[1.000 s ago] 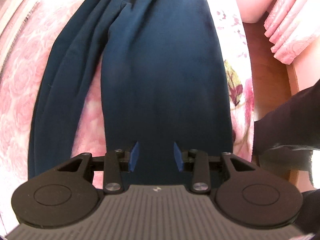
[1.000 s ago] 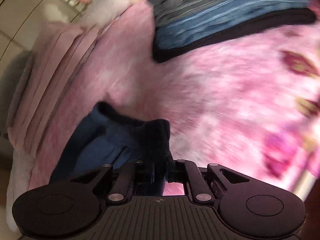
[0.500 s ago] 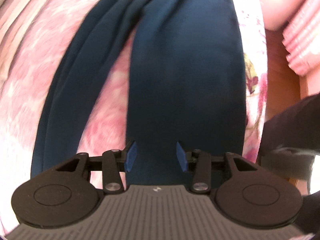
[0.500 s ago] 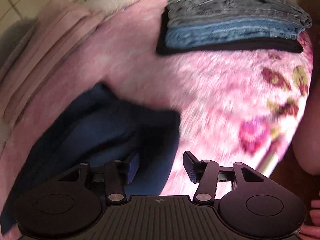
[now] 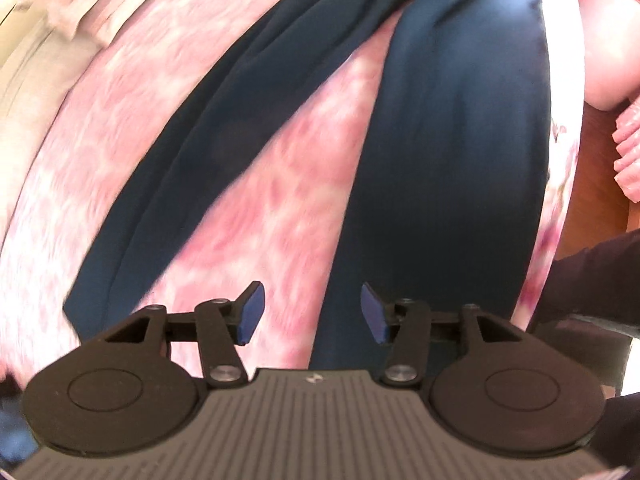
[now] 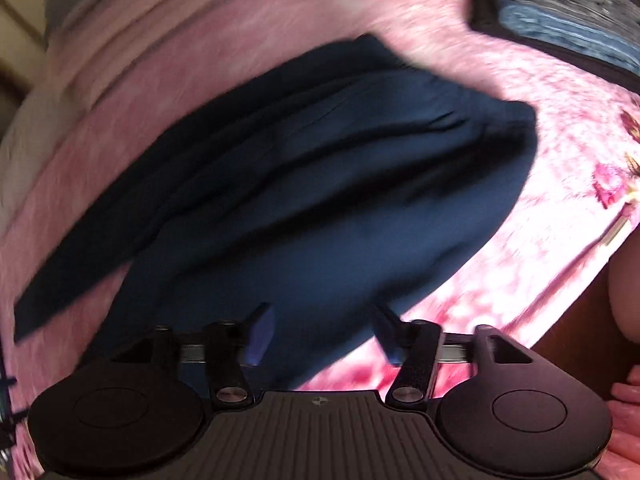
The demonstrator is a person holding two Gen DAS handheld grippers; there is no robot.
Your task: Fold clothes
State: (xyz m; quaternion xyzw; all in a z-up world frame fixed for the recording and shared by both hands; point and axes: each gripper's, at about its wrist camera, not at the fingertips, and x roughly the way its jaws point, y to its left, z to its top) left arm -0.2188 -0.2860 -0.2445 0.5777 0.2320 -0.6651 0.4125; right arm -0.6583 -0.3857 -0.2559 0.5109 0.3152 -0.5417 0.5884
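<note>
Beside the bed edge, navy trousers lie flat.

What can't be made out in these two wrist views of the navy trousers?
- Left wrist: the navy trousers have their leg ends hidden behind the left gripper.
- Right wrist: motion blur smears the trousers' seams; the right gripper covers their near edge.
- Right wrist: the folded jeans stack is cut off by the frame edge.
</note>
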